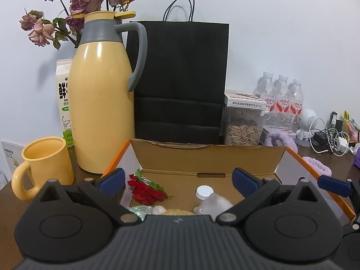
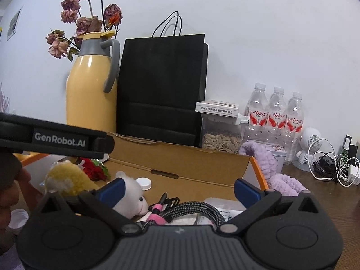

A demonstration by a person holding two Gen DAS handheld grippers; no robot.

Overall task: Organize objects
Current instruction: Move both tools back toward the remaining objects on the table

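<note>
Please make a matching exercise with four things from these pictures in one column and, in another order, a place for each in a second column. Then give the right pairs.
Things:
1. yellow mug
2. black paper bag
3. red artificial flower
4. water bottles

Places:
A. inside the cardboard box
B. at the wall, right of the seed container
C. left of the yellow thermos jug, in front
D. standing behind the box

Pairs: 1-C, 2-D, 3-A, 4-B

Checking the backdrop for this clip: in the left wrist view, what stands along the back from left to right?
Yellow mug → yellow thermos jug → black paper bag → seed container → water bottles → tangled cables.
</note>
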